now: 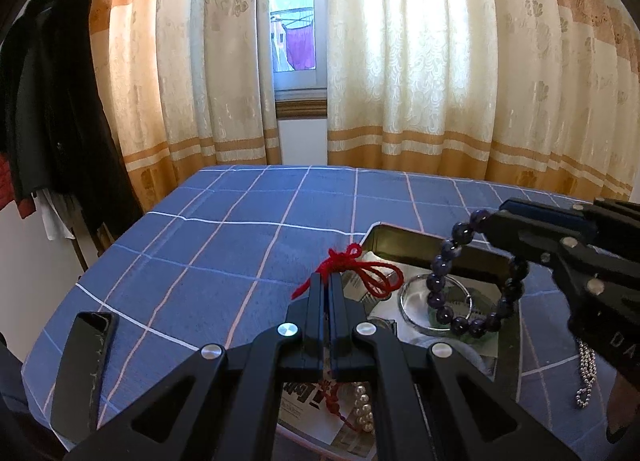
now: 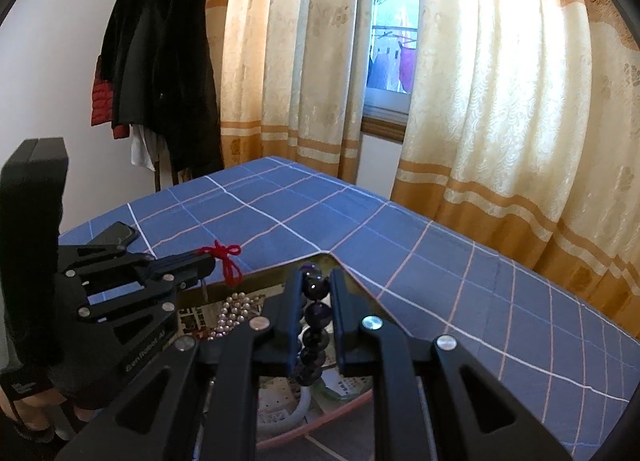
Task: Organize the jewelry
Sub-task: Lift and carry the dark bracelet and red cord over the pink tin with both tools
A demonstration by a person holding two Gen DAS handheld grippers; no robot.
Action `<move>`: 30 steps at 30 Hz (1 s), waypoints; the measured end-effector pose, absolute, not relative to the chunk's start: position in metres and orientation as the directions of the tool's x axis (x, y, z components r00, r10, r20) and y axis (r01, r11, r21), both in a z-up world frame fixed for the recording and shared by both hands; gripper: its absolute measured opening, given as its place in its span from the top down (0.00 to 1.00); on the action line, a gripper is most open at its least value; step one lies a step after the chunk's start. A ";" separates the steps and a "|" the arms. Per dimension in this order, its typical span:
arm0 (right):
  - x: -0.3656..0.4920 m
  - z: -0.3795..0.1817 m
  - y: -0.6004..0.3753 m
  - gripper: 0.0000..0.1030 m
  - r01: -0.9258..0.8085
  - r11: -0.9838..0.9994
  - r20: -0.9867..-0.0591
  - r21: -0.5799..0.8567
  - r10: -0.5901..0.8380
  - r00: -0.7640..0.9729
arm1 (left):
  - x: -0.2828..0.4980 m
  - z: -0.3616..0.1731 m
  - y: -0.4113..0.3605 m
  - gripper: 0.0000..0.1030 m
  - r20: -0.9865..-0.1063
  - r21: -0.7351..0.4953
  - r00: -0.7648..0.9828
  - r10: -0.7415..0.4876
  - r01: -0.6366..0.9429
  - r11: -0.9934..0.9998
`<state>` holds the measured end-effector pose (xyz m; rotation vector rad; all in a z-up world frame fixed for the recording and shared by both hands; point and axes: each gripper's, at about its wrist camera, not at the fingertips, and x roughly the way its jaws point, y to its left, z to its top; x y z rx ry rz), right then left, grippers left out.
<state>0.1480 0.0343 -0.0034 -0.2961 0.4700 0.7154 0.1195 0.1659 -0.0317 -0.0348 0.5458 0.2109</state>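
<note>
Tongs on the left [image 1: 327,281], pressed together, pinch a limp, light red cord [image 1: 360,271] at frame centre; right tongs [image 2: 318,281] pinch a purple bead bracelet [image 2: 316,315] by one bead. Both hang over the open tin [image 1: 404,245]. Beads look hard, slick and heavy enough to swing, so a grip between beads on the string seems safer.

Blue bedspread [image 1: 248,245] with white-and-pink grid, red cord [image 1: 360,269], dark, perhaps purple, bead bracelet [image 1: 472,285], cream-orange curtains [image 1: 420,61].
</note>
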 end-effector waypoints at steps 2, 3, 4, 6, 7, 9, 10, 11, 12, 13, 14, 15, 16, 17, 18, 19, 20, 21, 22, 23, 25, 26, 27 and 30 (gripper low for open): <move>0.150 -0.008 0.035 0.85 -0.685 0.722 -0.513 -0.098 0.553 0.656 | 0.122 -0.035 0.167 1.00 -0.526 0.025 0.829 0.192 -0.210 0.977; 0.151 -0.009 0.035 0.85 -0.685 0.723 -0.515 -0.095 0.553 0.655 | 0.123 -0.035 0.168 1.00 -0.528 0.025 0.827 0.193 -0.212 0.977; 0.152 -0.011 0.035 0.85 -0.684 0.724 -0.518 -0.091 0.553 0.653 | 0.124 -0.036 0.169 1.00 -0.531 0.024 0.825 0.193 -0.213 0.977; 0.153 -0.013 0.035 0.85 -0.684 0.724 -0.522 -0.087 0.552 0.650 | 0.126 -0.038 0.170 1.00 -0.537 0.023 0.821 0.193 -0.215 0.976; 0.154 -0.014 0.036 0.85 -0.685 0.724 -0.525 -0.087 0.551 0.649 | 0.127 -0.040 0.171 1.00 -0.541 0.022 0.819 0.193 -0.215 0.976; 0.155 -0.016 0.036 0.85 -0.686 0.722 -0.530 -0.088 0.549 0.646 | 0.128 -0.042 0.171 1.00 -0.548 0.018 0.815 0.189 -0.214 0.977; 0.156 -0.017 0.037 0.85 -0.686 0.722 -0.531 -0.087 0.549 0.645 | 0.129 -0.043 0.171 1.00 -0.553 0.015 0.812 0.185 -0.213 0.977; 0.155 -0.018 0.037 0.85 -0.687 0.722 -0.532 -0.086 0.550 0.644 | 0.130 -0.044 0.171 1.00 -0.556 0.015 0.810 0.184 -0.212 0.977; 0.155 -0.019 0.037 0.85 -0.689 0.720 -0.534 -0.085 0.551 0.642 | 0.130 -0.046 0.171 1.00 -0.561 0.017 0.807 0.184 -0.210 0.977; 0.155 -0.020 0.038 0.85 -0.689 0.719 -0.535 -0.086 0.550 0.641 | 0.131 -0.047 0.171 1.00 -0.563 0.018 0.806 0.184 -0.210 0.977; 0.155 -0.020 0.039 0.85 -0.690 0.718 -0.537 -0.086 0.550 0.640 | 0.132 -0.048 0.171 1.00 -0.566 0.018 0.804 0.183 -0.209 0.978; 0.155 -0.021 0.039 0.85 -0.691 0.717 -0.540 -0.086 0.550 0.638 | 0.132 -0.049 0.171 1.00 -0.568 0.018 0.803 0.181 -0.208 0.978; 0.156 -0.023 0.040 0.85 -0.691 0.717 -0.543 -0.087 0.548 0.637 | 0.132 -0.050 0.171 1.00 -0.570 0.018 0.801 0.183 -0.210 0.978; 0.156 -0.024 0.040 0.85 -0.691 0.717 -0.545 -0.087 0.547 0.636 | 0.132 -0.051 0.172 1.00 -0.571 0.018 0.800 0.184 -0.211 0.977; 0.157 -0.025 0.041 0.85 -0.692 0.717 -0.548 -0.087 0.545 0.634 | 0.133 -0.051 0.172 1.00 -0.573 0.018 0.799 0.183 -0.211 0.977; 0.158 -0.026 0.041 0.85 -0.692 0.717 -0.550 -0.087 0.544 0.633 | 0.133 -0.051 0.172 1.00 -0.574 0.018 0.798 0.184 -0.211 0.977; 0.158 -0.026 0.041 0.85 -0.691 0.718 -0.552 -0.087 0.542 0.633 | 0.133 -0.051 0.172 1.00 -0.574 0.019 0.798 0.186 -0.215 0.977; 0.159 -0.028 0.042 0.85 -0.691 0.717 -0.556 -0.087 0.541 0.631 | 0.134 -0.052 0.173 0.99 -0.575 0.018 0.797 0.187 -0.217 0.976; 0.159 -0.029 0.043 0.84 -0.691 0.717 -0.558 -0.087 0.540 0.630 | 0.134 -0.053 0.173 0.99 -0.578 0.016 0.794 0.187 -0.218 0.976; 0.159 -0.030 0.043 0.84 -0.691 0.717 -0.560 -0.088 0.538 0.630 | 0.135 -0.053 0.174 0.99 -0.578 0.011 0.795 0.186 -0.219 0.976; 0.161 -0.033 0.044 0.84 -0.691 0.718 -0.567 -0.089 0.534 0.627 | 0.133 -0.054 0.175 0.99 -0.576 0.008 0.796 0.185 -0.220 0.975; 0.161 -0.034 0.045 0.84 -0.689 0.719 -0.571 -0.091 0.529 0.628 | 0.133 -0.054 0.175 0.99 -0.576 0.010 0.796 0.187 -0.222 0.975; 0.162 -0.036 0.046 0.84 -0.687 0.721 -0.577 -0.092 0.524 0.627 | 0.133 -0.053 0.175 0.99 -0.573 0.011 0.797 0.192 -0.226 0.974; 0.163 -0.041 0.045 0.84 -0.686 0.722 -0.585 -0.092 0.518 0.624 | 0.132 -0.053 0.176 0.99 -0.576 0.004 0.796 0.185 -0.224 0.975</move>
